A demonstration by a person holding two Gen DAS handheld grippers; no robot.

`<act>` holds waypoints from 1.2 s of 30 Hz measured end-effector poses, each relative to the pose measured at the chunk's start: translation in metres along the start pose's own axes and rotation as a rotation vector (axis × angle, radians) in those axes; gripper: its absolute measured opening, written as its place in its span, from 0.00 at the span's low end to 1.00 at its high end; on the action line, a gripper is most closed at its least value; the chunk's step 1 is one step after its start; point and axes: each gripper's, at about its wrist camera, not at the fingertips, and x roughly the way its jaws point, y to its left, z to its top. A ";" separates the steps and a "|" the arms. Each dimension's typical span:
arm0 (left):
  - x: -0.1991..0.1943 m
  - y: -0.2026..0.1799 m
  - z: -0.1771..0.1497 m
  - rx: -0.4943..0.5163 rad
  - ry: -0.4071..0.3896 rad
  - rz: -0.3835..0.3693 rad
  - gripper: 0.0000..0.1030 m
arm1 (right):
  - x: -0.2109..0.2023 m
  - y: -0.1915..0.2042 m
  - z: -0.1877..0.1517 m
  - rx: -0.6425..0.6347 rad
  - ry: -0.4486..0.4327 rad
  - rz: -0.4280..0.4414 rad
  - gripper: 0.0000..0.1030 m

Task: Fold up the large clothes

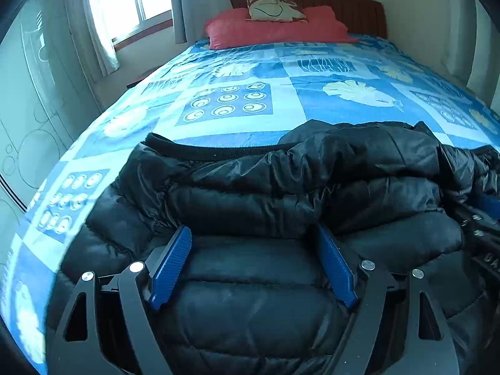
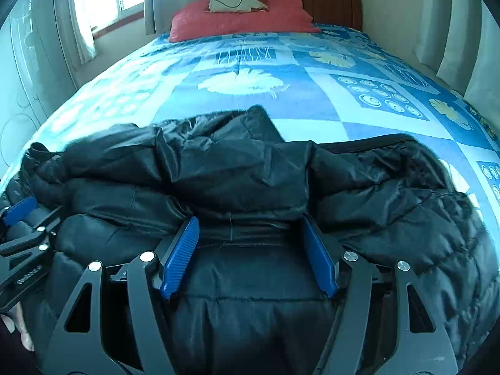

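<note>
Blue patterned bed (image 1: 281,100) under a red pillow (image 1: 275,28) at the far headboard, with a black puffer jacket (image 1: 265,187) bunched across the near end. Left gripper (image 1: 253,265) low over the jacket, blue pads spread wide, gripping nothing. Right gripper (image 2: 250,256) beside it, likewise wide, padded fabric between the pads but unpinched.

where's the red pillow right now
In both wrist views the red pillow lies at the far end of the bed, against the wooden headboard, with a cream patterned cushion on top, well beyond the black jacket.
</note>
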 end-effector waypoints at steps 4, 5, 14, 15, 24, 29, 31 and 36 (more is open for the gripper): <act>-0.042 0.020 -0.007 -0.051 -0.021 -0.110 0.76 | -0.053 -0.027 -0.014 0.058 -0.058 0.041 0.68; -0.061 0.030 -0.014 -0.079 -0.041 -0.143 0.76 | -0.073 -0.041 -0.023 0.087 -0.077 0.052 0.71; -0.154 0.102 -0.116 -0.237 -0.060 -0.135 0.76 | -0.170 -0.153 -0.125 0.282 -0.071 -0.052 0.75; -0.161 0.111 -0.133 -0.267 -0.045 -0.102 0.77 | -0.172 -0.160 -0.137 0.305 -0.055 -0.048 0.75; -0.149 0.144 -0.194 -0.609 0.083 -0.204 0.80 | -0.149 -0.185 -0.180 0.532 0.008 0.087 0.78; -0.132 0.150 -0.183 -0.687 0.048 -0.277 0.79 | -0.143 -0.174 -0.175 0.529 -0.009 0.082 0.71; -0.126 0.152 -0.183 -0.723 0.034 -0.263 0.58 | -0.141 -0.171 -0.176 0.536 -0.007 0.115 0.46; -0.136 0.145 -0.185 -0.717 -0.004 -0.281 0.30 | -0.154 -0.170 -0.181 0.569 -0.051 0.195 0.21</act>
